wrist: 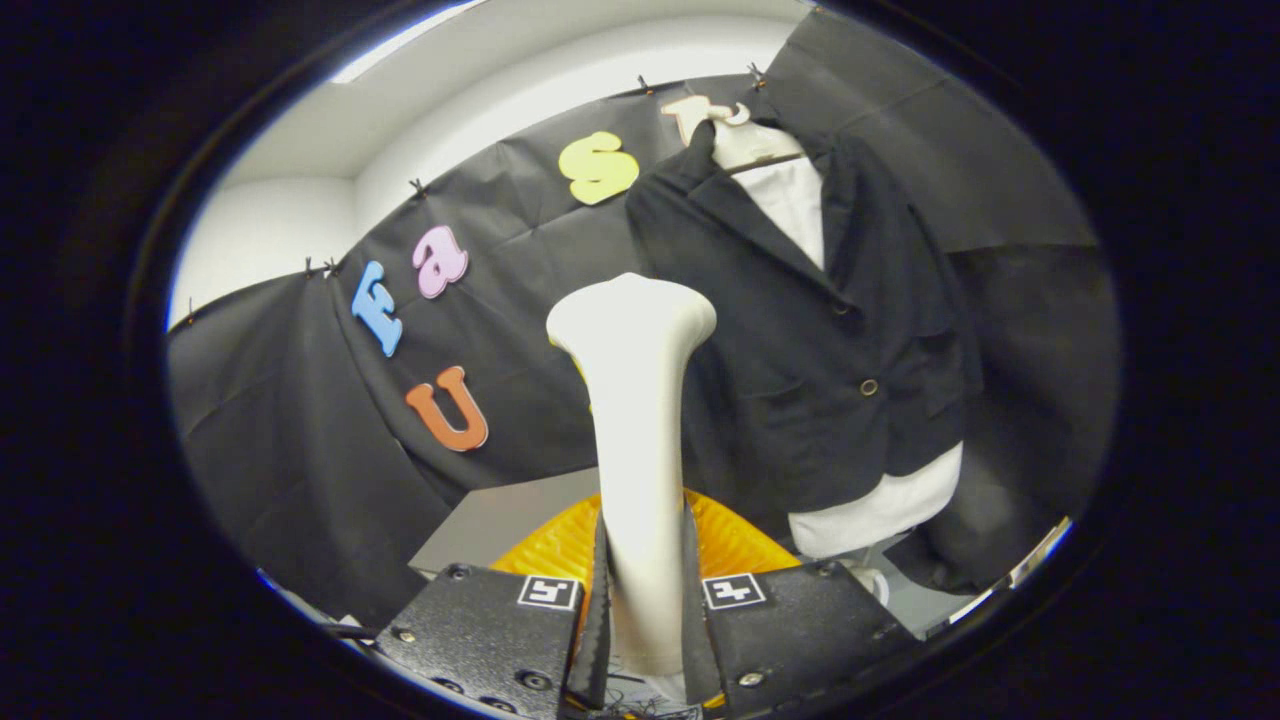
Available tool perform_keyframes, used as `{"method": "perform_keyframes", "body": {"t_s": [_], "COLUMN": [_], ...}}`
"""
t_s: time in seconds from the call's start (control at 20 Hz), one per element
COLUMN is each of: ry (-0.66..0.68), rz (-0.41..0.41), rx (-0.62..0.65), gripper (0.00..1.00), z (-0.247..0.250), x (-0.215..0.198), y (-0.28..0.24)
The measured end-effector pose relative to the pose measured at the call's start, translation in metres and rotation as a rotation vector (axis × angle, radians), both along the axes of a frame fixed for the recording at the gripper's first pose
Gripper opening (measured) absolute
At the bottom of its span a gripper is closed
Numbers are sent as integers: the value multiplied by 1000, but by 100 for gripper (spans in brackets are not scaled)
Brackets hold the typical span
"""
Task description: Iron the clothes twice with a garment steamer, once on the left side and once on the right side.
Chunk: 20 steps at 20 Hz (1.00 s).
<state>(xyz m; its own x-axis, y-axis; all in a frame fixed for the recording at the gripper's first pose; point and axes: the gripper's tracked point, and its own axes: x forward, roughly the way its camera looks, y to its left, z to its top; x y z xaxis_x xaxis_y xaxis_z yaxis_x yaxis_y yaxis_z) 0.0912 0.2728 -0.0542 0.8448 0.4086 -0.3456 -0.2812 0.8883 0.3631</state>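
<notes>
Between its fingers the tool [645, 610] pinches the steamer [638, 420] by its stiff, likely top-heavy handle, head raised just left of the soft hanging jacket [800, 330].

We see steamer [638, 420] handle base hidden between gripper [645, 600] fingers; its head faces away; jacket [800, 330] lower right fades into dark.
</notes>
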Motion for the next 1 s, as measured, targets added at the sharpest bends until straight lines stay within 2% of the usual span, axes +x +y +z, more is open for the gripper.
{"method": "perform_keyframes", "body": {"t_s": [0.55, 0.75, 1.0], "ry": [-235, -314, -382], "rz": [-168, -168, -154], "rx": [-12, -44, -53], "gripper": [32, 32, 32], "z": [83, 109, 127], "x": [64, 84, 124], "y": [-134, -141, -116]}}
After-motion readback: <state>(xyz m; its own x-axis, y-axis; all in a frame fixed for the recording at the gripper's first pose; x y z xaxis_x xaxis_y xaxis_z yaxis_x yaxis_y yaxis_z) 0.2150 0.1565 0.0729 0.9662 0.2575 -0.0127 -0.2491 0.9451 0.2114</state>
